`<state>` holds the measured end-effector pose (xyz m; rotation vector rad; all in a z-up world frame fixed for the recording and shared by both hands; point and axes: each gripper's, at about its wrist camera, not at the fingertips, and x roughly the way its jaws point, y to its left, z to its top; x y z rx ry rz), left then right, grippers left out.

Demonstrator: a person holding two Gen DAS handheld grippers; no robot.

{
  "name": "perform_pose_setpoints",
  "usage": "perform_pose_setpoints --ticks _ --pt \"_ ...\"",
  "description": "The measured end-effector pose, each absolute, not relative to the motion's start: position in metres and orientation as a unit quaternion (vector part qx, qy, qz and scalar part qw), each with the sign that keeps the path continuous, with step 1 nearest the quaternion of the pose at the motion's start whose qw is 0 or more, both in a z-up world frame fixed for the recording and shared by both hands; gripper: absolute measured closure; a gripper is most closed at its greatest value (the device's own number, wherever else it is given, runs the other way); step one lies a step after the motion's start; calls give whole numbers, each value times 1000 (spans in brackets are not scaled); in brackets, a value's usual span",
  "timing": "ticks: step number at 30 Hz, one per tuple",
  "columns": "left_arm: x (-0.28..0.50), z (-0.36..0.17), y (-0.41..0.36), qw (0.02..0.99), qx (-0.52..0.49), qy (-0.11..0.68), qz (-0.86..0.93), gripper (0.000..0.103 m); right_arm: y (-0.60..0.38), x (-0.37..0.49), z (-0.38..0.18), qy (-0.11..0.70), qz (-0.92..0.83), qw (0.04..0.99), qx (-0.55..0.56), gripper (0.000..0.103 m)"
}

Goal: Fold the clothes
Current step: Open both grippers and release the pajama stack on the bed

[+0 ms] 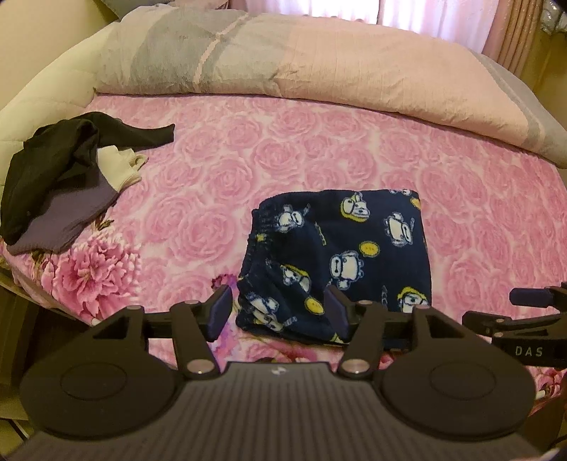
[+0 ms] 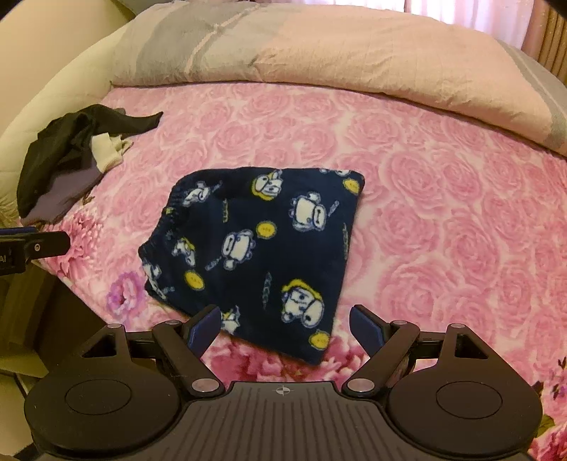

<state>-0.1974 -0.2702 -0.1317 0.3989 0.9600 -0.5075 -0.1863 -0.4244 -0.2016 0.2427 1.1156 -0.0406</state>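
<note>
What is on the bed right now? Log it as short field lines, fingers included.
surface: bed with pink rose sheet
folded item: navy cartoon-print fleece garment, lying flat near the front edge
unfolded pile: black, purple and cream clothes, far left
bedding: rolled quilt along the back
left gripper: fingers open, nothing gripped
right gripper: fingers wide open, over the garment's near edge

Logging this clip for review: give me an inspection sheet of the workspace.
Surface: bed sheet, pink rose print.
Job's things: navy cartoon-print fleece garment, folded flat; unfolded pile of dark clothes at far left.
Clutter: nothing seen.
Grippers: left gripper open, garment's near edge between its fingers, unpinched; right gripper open, over garment's near corner.
Cables: nothing seen.
Surroundings: rolled pink-grey duvet; pink curtains.
</note>
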Motion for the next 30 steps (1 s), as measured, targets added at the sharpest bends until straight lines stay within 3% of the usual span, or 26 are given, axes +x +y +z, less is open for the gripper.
perform_pose_setpoints --ticks 16,25,30 --pt "-196 -168 -262 799 207 517 -227 49 -423 -191 -231 574 -33 806 139 20" --pt "-163 -192 -264 771 216 546 -246 48 -409 -174 -247 594 -49 788 154 20" --pt "-129 -196 -249 762 169 564 -270 47 -419 -163 -251 591 -83 779 191 20"
